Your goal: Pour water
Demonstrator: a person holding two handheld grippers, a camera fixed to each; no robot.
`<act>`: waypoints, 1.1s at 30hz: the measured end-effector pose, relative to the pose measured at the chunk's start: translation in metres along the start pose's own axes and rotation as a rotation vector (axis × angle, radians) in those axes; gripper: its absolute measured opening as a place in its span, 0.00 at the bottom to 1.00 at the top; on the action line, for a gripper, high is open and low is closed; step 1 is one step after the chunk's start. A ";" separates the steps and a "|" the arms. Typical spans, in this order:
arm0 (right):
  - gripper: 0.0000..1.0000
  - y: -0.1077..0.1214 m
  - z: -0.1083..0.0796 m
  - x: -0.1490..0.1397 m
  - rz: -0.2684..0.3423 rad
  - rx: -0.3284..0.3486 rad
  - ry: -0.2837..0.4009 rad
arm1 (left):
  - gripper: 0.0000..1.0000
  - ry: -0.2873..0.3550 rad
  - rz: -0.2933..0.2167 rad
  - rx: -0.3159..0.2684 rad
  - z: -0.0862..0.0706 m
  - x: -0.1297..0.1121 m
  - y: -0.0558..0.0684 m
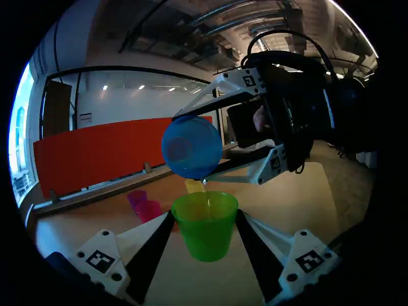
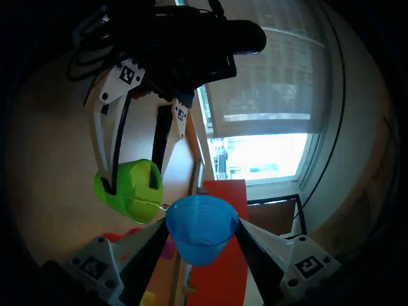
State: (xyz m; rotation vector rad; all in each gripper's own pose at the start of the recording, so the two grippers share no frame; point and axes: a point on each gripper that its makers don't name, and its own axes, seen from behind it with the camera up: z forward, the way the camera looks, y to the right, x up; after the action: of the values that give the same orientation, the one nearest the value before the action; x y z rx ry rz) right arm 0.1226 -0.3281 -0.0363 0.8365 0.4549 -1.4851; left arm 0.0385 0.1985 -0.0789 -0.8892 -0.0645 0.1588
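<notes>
Left tongs [image 1: 205, 218] are clamped on a green plastic cup [image 1: 205, 232], one finger pressed on each side of it. They hold it upright, mouth open to the top, just ahead of their own tips and raised off the desk [image 1: 290, 204]. Right tongs [image 1: 193, 148] are clamped the same way on a blue plastic cup [image 1: 192, 147], which sits straight above and slightly beyond the green one.

What the pour turns on is how that upper cup lies. Its long axis is tipped far over, close to level rather than upright, and its lowest lip hangs over the middle of the green mouth without touching it. A thin thread of water [image 1: 205, 188] drops from that lip into the green cup. From the right gripper view the green cup lies up and to the left of the right tongs' tips, its rim just beside the blue one's.

By my judgement the pour is under way. How much water the blue cup holds cannot be read. The thread is narrow, so a small sideways drift of either pair could put water on the desk.

Beyond the left tongs, on the desk, stand a yellow cup [image 1: 194, 185] and two pink cups [image 1: 143, 204], well apart from the pour.
</notes>
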 end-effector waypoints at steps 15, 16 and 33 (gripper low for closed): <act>0.91 -0.001 -0.006 0.008 -0.044 -0.011 -0.008 | 0.87 -0.002 -0.005 0.003 0.000 -0.002 -0.002; 0.91 -0.001 -0.006 0.008 -0.048 -0.011 -0.009 | 0.87 -0.002 -0.005 0.003 0.000 -0.002 -0.002; 0.92 -0.003 -0.005 0.009 -0.108 -0.015 -0.016 | 0.87 0.003 -0.004 0.002 0.000 0.001 -0.002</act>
State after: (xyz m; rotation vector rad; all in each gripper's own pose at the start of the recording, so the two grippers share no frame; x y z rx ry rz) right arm 0.1214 -0.3304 -0.0462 0.7973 0.5055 -1.5850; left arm 0.0394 0.1974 -0.0775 -0.8876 -0.0630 0.1540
